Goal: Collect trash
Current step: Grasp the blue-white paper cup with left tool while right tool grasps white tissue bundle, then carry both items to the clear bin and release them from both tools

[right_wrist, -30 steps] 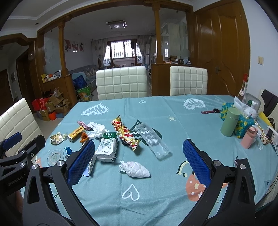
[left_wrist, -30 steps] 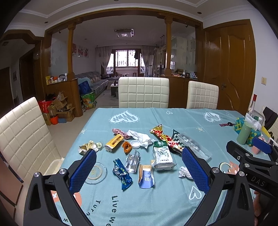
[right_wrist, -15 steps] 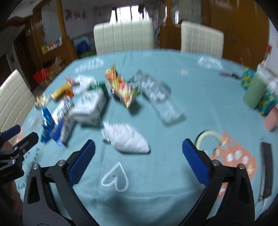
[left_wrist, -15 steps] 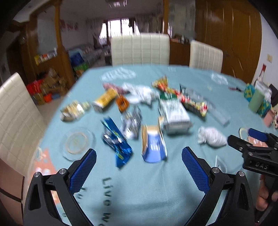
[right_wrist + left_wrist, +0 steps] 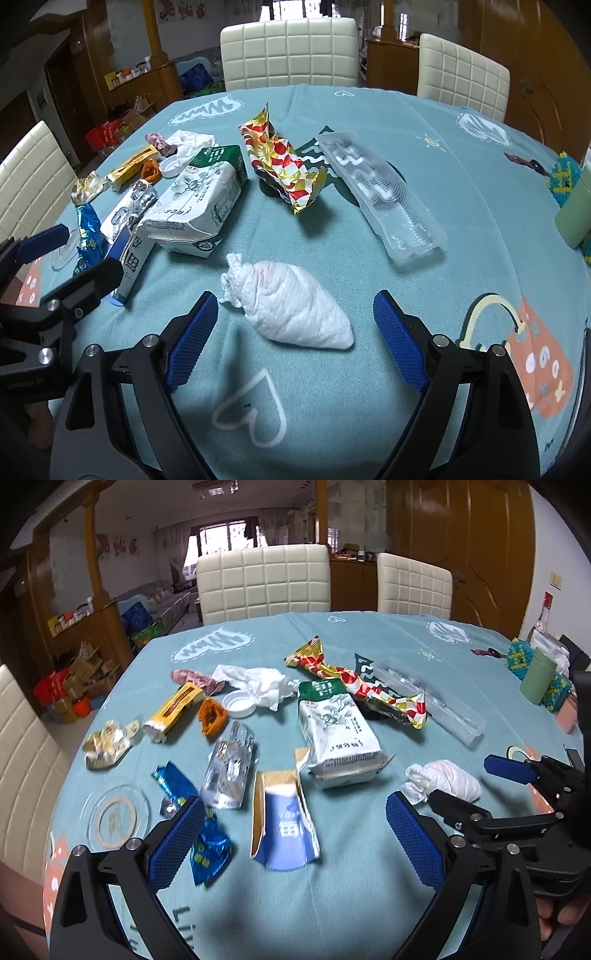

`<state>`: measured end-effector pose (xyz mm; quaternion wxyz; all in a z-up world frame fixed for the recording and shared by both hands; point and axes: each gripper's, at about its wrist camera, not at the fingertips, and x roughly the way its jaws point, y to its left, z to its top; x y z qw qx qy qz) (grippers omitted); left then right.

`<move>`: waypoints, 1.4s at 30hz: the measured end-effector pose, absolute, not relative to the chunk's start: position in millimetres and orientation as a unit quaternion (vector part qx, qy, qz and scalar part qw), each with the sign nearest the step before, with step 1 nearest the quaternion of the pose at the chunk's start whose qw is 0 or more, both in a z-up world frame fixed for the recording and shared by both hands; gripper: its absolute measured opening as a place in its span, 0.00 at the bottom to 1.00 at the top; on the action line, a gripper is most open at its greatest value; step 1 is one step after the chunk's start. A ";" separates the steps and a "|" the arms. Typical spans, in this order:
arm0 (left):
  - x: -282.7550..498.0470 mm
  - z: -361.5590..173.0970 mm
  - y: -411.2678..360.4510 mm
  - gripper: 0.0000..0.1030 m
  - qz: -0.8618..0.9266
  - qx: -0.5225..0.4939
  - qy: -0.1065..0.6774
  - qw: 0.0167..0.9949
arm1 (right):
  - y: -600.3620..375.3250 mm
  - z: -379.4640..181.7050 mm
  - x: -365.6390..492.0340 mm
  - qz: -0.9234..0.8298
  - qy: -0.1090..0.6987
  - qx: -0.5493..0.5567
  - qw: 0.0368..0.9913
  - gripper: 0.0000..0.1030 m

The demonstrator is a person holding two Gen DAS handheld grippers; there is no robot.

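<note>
Your left gripper (image 5: 293,843) is spread wide but closing around the torn blue carton (image 5: 282,830), untouched; your right gripper (image 5: 295,338) likewise narrows around the white wad (image 5: 291,304)

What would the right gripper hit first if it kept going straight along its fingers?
Most likely the white crumpled bundle, lying between and just ahead of the right gripper. Its fingers are closing but not touching it yet. Depth is uncertain, so it might meet the tablecloth first.
</note>
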<state>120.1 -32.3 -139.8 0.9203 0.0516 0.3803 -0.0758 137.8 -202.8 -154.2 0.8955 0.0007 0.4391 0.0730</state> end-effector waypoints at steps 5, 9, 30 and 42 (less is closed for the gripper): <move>139.5 -164.4 -36.1 0.53 -0.087 0.056 0.435 0.894 | -203.9 -162.6 142.5 0.081 0.452 0.007 0.888 0.82; 141.2 -164.4 -33.4 0.50 -0.091 0.053 0.431 0.896 | -200.6 -166.6 144.1 0.089 0.456 0.001 0.886 0.64; 119.8 -145.3 -19.5 0.18 -0.095 0.034 0.394 0.913 | -197.7 -148.0 130.2 0.099 0.418 0.002 0.903 0.26; 84.6 -110.9 19.7 0.18 -0.069 0.014 0.337 0.939 | -165.7 -111.5 103.6 0.116 0.385 -0.044 0.915 0.26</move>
